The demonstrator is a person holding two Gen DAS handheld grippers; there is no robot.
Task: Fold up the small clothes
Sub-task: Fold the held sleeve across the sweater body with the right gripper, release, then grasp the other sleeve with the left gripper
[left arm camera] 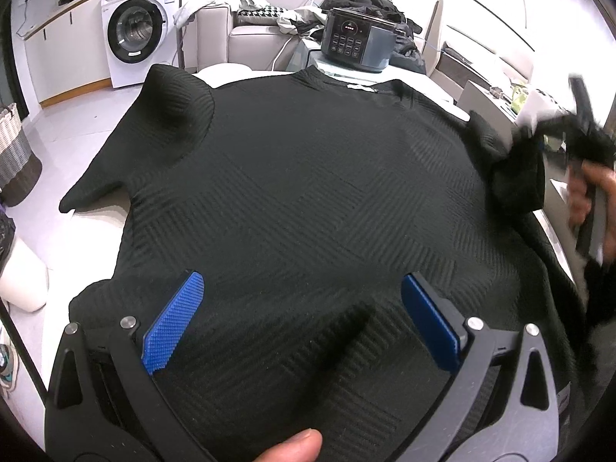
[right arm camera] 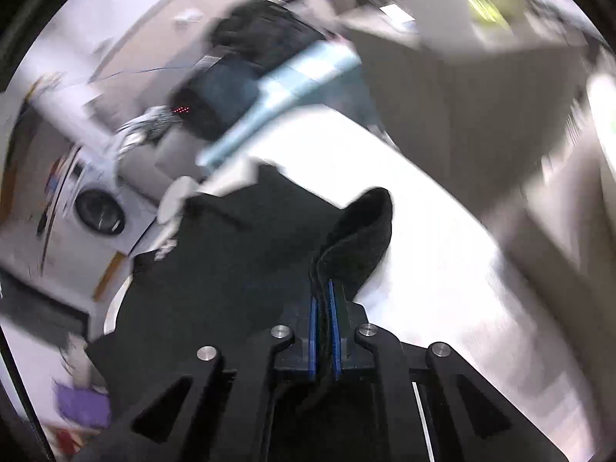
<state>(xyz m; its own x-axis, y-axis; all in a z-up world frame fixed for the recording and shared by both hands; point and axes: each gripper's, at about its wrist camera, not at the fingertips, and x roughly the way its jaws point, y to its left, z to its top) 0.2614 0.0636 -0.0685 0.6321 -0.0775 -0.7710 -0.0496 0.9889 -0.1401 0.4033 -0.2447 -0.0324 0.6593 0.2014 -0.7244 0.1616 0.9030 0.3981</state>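
Over on the white table point(left arm camera: 427, 88) we've got the black sweater point(left arm camera: 308, 192) spread out flat, front down or up we honestly can't tell, with its ribbed pattern facing us and the collar end pointing away toward the cooker point(left arm camera: 356, 40). One sleeve point(left arm camera: 173, 115) lies bunched up on the far left side, untouched so far.

Our right gripper point(right arm camera: 325, 296) is clamped tight on the other sleeve point(right arm camera: 362, 231); you can see the dark knit pinched right between the blue pads point(right arm camera: 334, 323) and the cuff sticking up past them. In the left wrist view that same sleeve point(left arm camera: 516, 165) is lifted off the table at the right edge, with the right hand point(left arm camera: 593, 200) blurry beside it, so things are clearly in motion there.

Our left gripper point(left arm camera: 300, 319) hangs over the hem end of the sweater with its jaws spread wide, nothing between them, just hovering above the fabric.

So we'd call this the first fold: the right sleeve coming in. Next move, as we see it, is carrying that sleeve across onto the body so it lies flat and straight, then letting go. The left one could press the body down so the whole thing doesn't drag along. After that, the left sleeve gets the same treatment.
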